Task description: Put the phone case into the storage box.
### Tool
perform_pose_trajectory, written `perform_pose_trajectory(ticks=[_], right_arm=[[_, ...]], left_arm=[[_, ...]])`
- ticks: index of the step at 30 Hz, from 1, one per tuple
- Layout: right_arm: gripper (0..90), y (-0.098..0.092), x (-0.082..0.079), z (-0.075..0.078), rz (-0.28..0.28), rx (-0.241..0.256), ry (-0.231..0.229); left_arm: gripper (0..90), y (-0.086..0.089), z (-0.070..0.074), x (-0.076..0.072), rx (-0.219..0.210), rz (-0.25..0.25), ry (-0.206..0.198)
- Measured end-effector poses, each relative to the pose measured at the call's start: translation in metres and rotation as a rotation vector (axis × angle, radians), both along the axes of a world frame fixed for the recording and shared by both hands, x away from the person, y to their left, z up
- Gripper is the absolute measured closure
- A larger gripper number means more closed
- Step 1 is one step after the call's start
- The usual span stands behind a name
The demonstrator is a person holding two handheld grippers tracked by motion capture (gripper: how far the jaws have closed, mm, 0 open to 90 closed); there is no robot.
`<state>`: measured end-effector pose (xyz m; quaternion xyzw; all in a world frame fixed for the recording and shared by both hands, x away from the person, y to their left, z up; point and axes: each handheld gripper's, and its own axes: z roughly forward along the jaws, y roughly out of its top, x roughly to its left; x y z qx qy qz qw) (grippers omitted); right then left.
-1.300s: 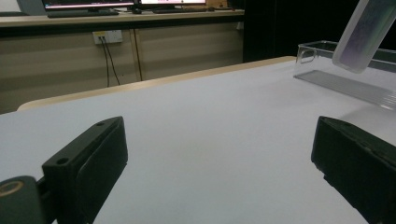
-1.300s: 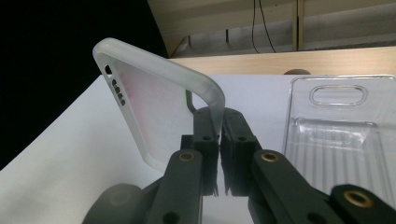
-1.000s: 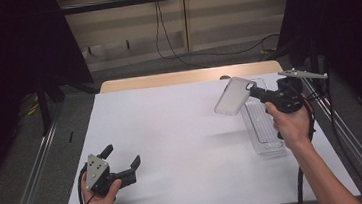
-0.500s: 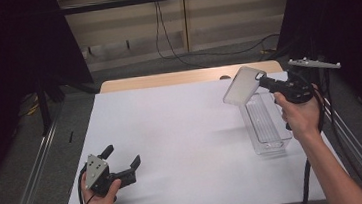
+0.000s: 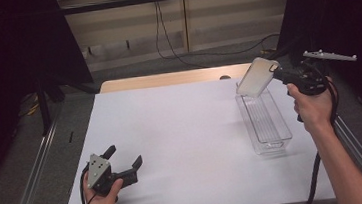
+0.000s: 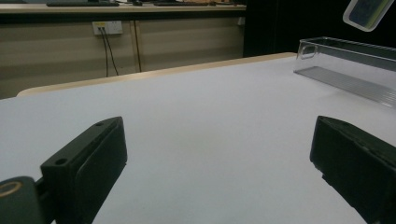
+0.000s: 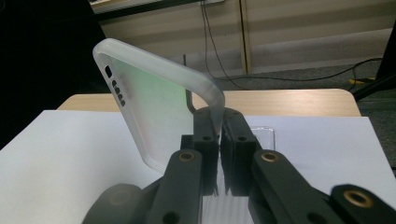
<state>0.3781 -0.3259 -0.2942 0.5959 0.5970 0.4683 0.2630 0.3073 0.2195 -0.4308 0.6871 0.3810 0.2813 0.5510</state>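
The right hand-held gripper [image 5: 277, 70] is clamped on one edge of a translucent phone case [image 5: 255, 77], holding it in the air, tilted, with most of the case reaching out ahead of the jaws. In the right gripper view the jaws pinch only the thin rim at a corner [image 7: 215, 122], so the hold looks narrow. A clear plastic bin [image 5: 264, 117] sits on the worktop [image 5: 182, 132] just below and in front of this gripper.

The chief risk, as it appears, is the case pivoting or slipping out of so small a bite; the soft rim could flex and twist free if the hand turns quickly. If the case is lowered, its far corner might catch the rim of the light bin and tip or shove it, which stands close to the worktop's edge.

The left hand-held gripper [image 5: 123, 169] rests low on the worktop with its jaws spread wide and nothing between them, well apart from the bin, so it steadies nothing.
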Motion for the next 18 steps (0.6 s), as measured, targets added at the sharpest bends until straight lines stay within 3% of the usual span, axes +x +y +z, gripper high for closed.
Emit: perform_pose_trajectory(ticks=[18], right_arm=[[85.8, -0.007, 0.015, -0.006, -0.024, -0.041, 0.019]], left_arm=[[4.1, 0.003, 0.0, 0.001, -0.006, -0.008, 0.02]])
